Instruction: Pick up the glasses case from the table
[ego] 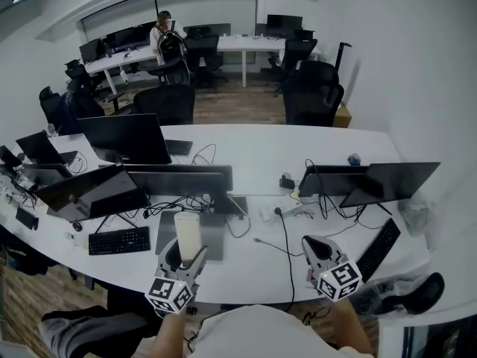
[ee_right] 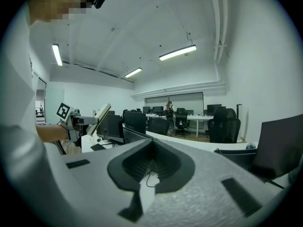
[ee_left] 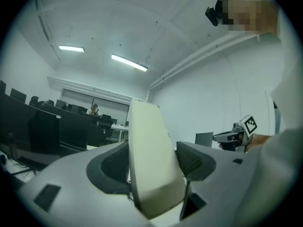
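Note:
The glasses case [ego: 188, 234] is an off-white, elongated hard case. It stands upright between the jaws of my left gripper [ego: 185, 255], lifted above the white desk [ego: 246, 278] near its front edge. In the left gripper view the case [ee_left: 150, 155] fills the gap and both dark pads [ee_left: 112, 167] press its sides. My right gripper [ego: 316, 246] hovers to the right of it over the desk's front edge. In the right gripper view its jaws [ee_right: 150, 168] meet with nothing between them. That view also shows the case [ee_right: 101, 114] at the left.
Several dark monitors [ego: 179, 179] stand along the curved desk, with a keyboard [ego: 119, 240] at the left and another keyboard [ego: 378, 249] at the right. Cables and a power strip [ego: 292, 209] lie mid-desk. Office chairs [ego: 313, 92] stand behind; a person [ego: 162, 28] sits far back.

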Motion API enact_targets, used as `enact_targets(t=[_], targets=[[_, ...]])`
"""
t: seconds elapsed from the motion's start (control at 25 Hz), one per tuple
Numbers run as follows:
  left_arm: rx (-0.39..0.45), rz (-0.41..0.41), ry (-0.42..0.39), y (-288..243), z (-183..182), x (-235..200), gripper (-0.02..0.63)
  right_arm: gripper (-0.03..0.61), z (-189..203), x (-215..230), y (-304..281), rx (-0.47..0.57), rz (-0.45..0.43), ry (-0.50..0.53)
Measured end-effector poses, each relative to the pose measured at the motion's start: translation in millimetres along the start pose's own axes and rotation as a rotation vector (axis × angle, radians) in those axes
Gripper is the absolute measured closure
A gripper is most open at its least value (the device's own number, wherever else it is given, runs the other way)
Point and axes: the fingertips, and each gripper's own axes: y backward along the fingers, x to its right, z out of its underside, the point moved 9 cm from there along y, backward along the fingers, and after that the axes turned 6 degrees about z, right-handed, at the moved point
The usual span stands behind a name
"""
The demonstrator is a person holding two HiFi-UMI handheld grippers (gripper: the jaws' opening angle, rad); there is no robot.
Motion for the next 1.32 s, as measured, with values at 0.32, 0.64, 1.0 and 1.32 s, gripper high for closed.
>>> enact_targets(t=[0.32,0.64,1.0,1.32], targets=[[0.031,-0.03,-0.005,1.8,-5.5,-5.9,0.307,0.58,-1.5,7.5,-3.2,-0.005,-0.006,0.023],[0.033,-0.034,-0.005,1.0,-4.0,-2.1,0.307,0.58,-4.1,10.7,-2.1,0.001,-0.012,0.033],[0.036,-0.037,-0.003,1.2,-3.4,3.2,0.307,0.581,-3.2,14.1,1.2,0.004,-0.017,0.025],[0.029,-0.046,0.007,3.2,-7.2,7.5,0.307,0.58,-2.2,12.9,3.3,0.007,-0.021,0.024]])
